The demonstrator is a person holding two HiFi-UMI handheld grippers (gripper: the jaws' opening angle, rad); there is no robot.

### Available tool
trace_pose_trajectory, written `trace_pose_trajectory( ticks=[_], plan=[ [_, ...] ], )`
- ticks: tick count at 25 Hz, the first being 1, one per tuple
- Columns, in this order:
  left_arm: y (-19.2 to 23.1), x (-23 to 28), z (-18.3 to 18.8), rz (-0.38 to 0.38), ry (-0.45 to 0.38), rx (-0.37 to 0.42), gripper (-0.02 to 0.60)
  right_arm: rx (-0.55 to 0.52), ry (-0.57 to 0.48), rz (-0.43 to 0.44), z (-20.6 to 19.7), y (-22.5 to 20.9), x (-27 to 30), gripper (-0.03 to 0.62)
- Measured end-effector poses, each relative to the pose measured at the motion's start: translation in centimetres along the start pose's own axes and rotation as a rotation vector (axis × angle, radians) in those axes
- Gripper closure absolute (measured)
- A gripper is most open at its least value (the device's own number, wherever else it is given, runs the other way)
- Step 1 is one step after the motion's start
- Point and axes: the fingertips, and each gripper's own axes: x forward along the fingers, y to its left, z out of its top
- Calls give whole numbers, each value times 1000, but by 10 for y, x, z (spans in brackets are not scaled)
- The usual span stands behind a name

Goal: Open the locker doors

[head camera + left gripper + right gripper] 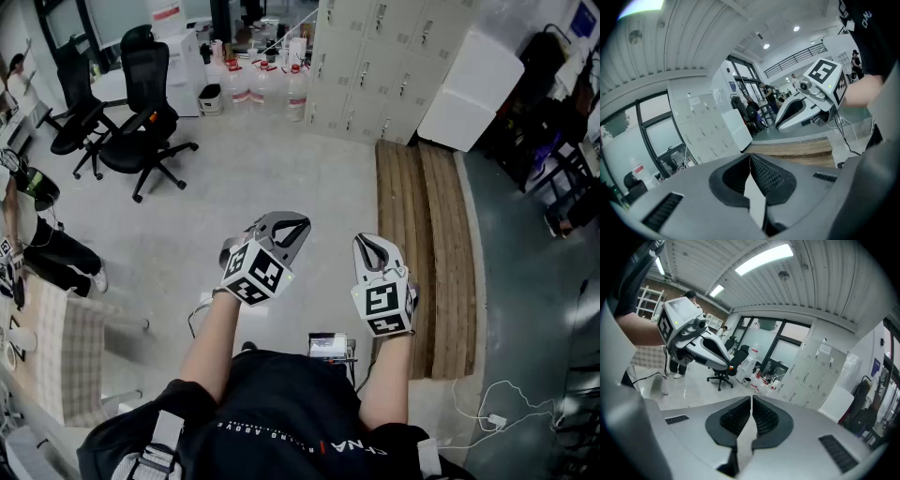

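Holding anything, either of them?

No. The left gripper (298, 225) has its fingers (768, 176) clenched tip to tip with nothing between them. The right gripper (368, 242) is the same, its fingers (764, 417) pressed together and empty

Where are the lockers?

The lockers (375, 56) stand along the far edge of the floor (281, 178), well apart from both grippers. The grippers hang in the air just in front of the person's chest. Every door I can see is closed flat, with its handle showing

What sits beside them?

A white panel (469, 89) stands against their right end. In front of that end, wooden boards (427, 234) lie on the floor and run back toward the person. In the head view the right gripper is near the boards' left edge. To the lockers' left a row of water bottles (267, 84) stands on the floor, and further left there are two black office chairs (141, 122)

And the grippers relative to each other?

Side by side and apart, both aimed roughly toward the lockers and tilted a little downward. Each marker cube faces up at the head camera. Each gripper view also catches the other gripper off to one side, with the lockers in the background beyond the closed fingers
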Motion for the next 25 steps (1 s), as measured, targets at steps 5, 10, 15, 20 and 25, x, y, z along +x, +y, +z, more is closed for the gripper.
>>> trace_pose_trajectory(
  ticks=[5,10,15,20,25],
  plan=[
    [8,-11,-5,20,-34,-34,560,67,-12,-46,12,-2,-1,554],
    [2,-7,-4,6,-46,-59,560,89,-7,-66,16,-3,1,554],
    [4,-6,-3,9,-68,-85,560,191,-43,-40,18,-4,0,554],
    [0,-2,-4,17,-46,-43,560,203,-52,-45,19,-6,-5,554],
    [-4,1,3,9,-57,-67,560,233,-71,-44,16,-14,-10,554]
  ],
)
